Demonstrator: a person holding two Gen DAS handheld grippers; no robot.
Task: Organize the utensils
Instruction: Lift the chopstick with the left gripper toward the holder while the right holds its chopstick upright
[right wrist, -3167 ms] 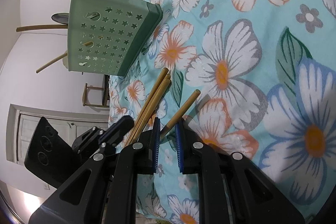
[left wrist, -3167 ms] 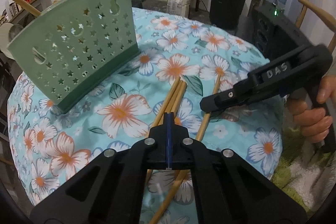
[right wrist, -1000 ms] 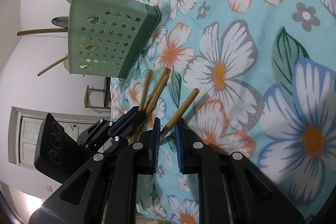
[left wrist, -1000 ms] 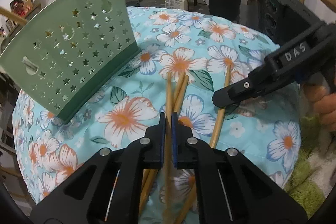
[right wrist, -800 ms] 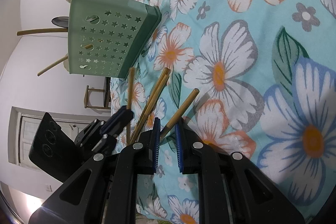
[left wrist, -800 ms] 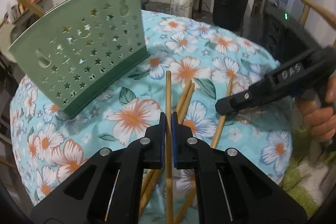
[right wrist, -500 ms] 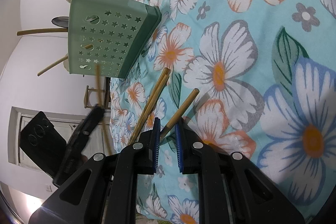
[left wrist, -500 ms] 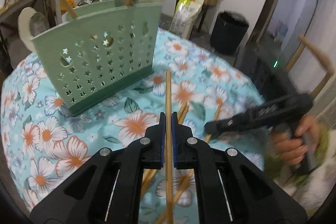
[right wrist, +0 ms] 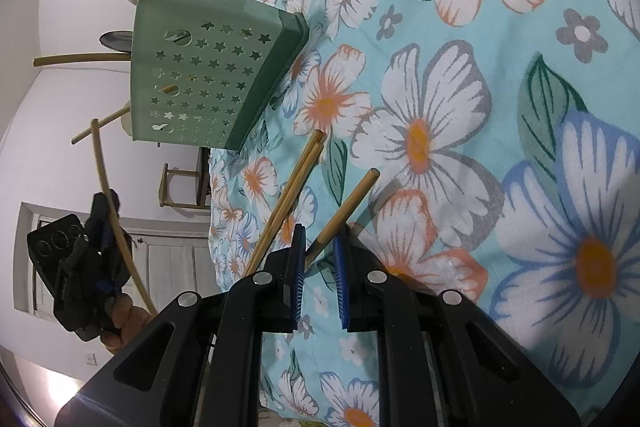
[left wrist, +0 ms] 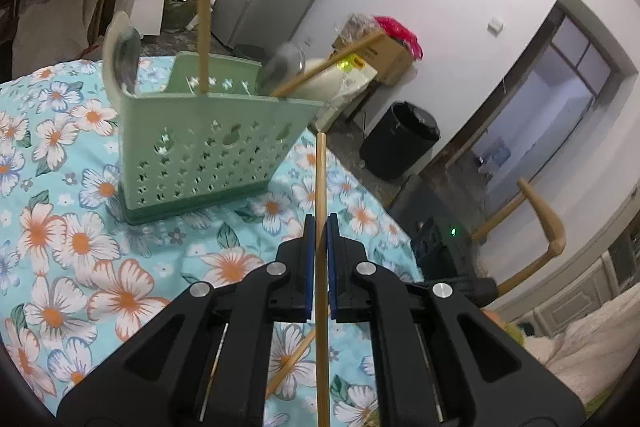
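Bamboo chopstick (left wrist: pixel 321 187) sits pinched between the left gripper's (left wrist: pixel 317 247) blue pads, raised off the floral tablecloth (left wrist: pixel 72 239), tip pointing to 12 o'clock. The green star-punched utensil basket (left wrist: pixel 208 151) stands at its 10 o'clock, already holding chopsticks and spoons. Judged step: carrying 1 stick to the basket. Next comes tipping it upright over the rim. The right gripper (right wrist: pixel 320 263) hovers, jaws narrow around another chopstick (right wrist: pixel 348 203); whether the pads press it, I can't tell. 2 more (right wrist: pixel 288 195) lie alongside.

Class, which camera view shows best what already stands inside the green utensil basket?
The left wrist view: it looks over the basket rim at upright chopsticks and spoons. The right wrist view shows mainly its perforated wall, with ends poking out.
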